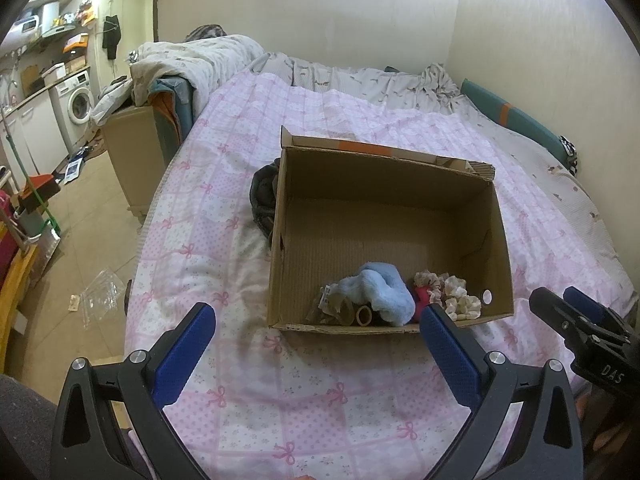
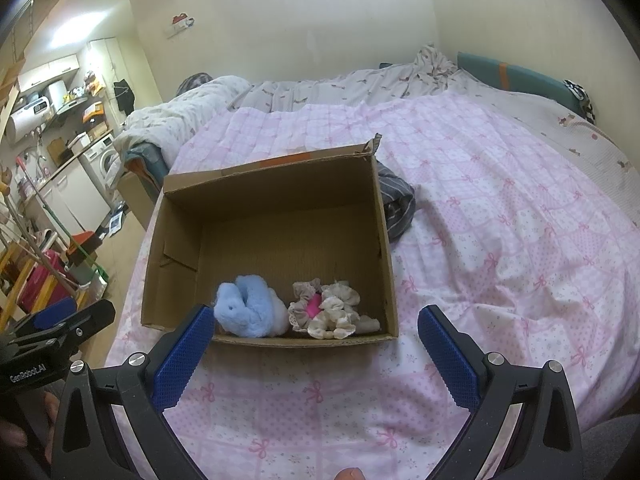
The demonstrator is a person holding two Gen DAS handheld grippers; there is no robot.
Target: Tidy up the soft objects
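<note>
Cardboard box (image 1: 390, 240) stood open on the pink bed cover (image 1: 240, 400), and it served as the landmark for everything. Inside the box, against its near wall, lay the soft things: a fluffy blue item (image 2: 250, 312) toward the left, a group of cream and beige scrunchies (image 2: 334, 312) with one pink scrunchie (image 2: 314, 305) toward the right, and some small brownish hair ties (image 1: 362, 314) in the near left corner, seen only from the left camera. The far half of the box floor was bare.

One soft thing was still outside: a dark striped cloth (image 2: 394, 200), bunched and touching the outer side wall of the box at its far end. The two cameras showed it on different sides of the box, so I cannot say which side it really was. Its long axis seemed to run along that wall.

The left gripper (image 1: 316, 332) hovered over the cover in front of the box, its jaws wide apart and holding nothing. The right gripper (image 2: 314, 336) was also before the near wall, jaws equally wide and empty.

In my judgement the next move turns on this cloth: it lay forward of both grippers, beyond the near wall and beside the box. Which hand was nearer cannot be told.
</note>
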